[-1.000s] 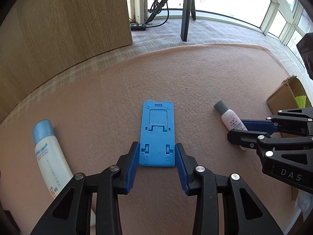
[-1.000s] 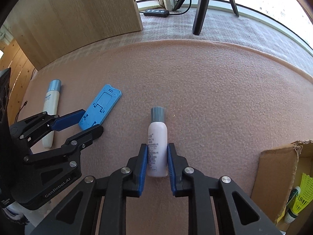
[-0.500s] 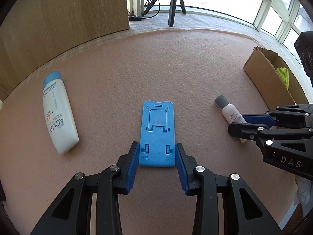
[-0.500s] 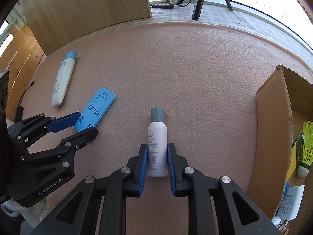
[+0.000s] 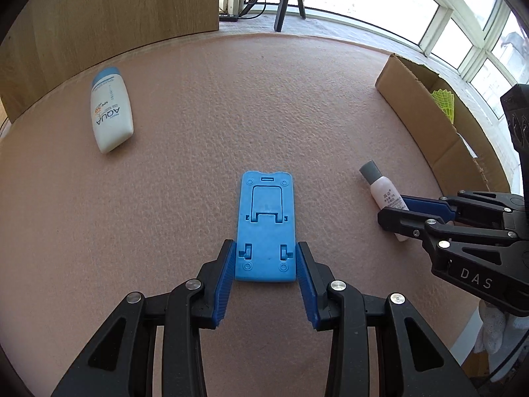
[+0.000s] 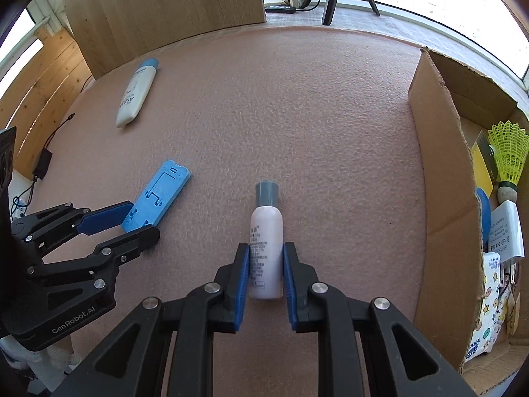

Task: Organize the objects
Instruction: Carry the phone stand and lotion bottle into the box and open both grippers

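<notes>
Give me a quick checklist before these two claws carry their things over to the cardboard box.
1. Left claw clamped on the blue stand: ok.
2. Right claw clamped on the small pink bottle: ok.
3. Cardboard box open on top: ok.
4. Free space inside the box: cannot tell; a shuttlecock and packets already lie there.
5. White AQUA tube clear of both claws: ok.

Both tools now sit farther right over the pink surface (image 5: 297,106), carrying the blue stand (image 5: 265,228) and the small pink bottle (image 6: 266,251) along. The cardboard box (image 6: 439,178) is much closer to the bottle than a second ago, and the white sunscreen tube (image 5: 110,110) lies farther off to the left.
</notes>
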### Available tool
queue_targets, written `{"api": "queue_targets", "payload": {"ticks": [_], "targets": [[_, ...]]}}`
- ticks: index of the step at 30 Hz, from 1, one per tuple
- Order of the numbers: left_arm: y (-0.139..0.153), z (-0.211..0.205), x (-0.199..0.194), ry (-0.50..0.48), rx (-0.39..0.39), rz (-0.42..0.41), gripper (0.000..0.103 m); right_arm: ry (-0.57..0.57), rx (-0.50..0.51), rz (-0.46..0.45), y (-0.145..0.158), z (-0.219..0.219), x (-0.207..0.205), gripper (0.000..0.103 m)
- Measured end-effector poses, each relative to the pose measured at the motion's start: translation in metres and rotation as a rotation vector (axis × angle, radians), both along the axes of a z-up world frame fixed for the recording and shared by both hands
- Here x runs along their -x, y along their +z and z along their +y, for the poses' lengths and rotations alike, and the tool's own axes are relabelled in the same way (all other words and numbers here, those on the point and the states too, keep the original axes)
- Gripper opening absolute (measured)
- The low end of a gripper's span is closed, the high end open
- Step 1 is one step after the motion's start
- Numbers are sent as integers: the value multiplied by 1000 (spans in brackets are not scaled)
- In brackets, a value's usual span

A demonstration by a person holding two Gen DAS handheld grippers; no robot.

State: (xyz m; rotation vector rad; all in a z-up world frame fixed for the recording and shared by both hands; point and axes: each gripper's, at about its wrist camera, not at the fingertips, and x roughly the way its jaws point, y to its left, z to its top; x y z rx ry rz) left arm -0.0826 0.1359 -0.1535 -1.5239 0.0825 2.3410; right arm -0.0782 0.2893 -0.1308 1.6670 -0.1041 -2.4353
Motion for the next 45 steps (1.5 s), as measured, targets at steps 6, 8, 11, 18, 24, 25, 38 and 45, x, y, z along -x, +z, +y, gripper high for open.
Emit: {"api": "queue_targets", "payload": {"ticks": [6,8,11,18,24,25,38,45], "targets": [[1,5,-22,-17,36,8,39,-15,27,1,1,3,-22,18],[0,9,-24,-36,56,13,43,-10,19,0,1,3,-27,18],[1,11,-22,-43,41,2,57,-7,6,2,1,2,-32,18],[0,16,-14,-20,68,23,47,-14,6,11,6,6,-35,18],[2,9,-11,4,47,7,39,-35,10,25,11,11,-37,18],[3,8,-12,8,43,3,39,-38,12,28,12,11,-38,18],[49,31,3,-35,1,74,39,-84,29,150,69,38,-47,18],[88,79,26,-118,-54,141,39,-168,1,216,99,82,-58,18]]}}
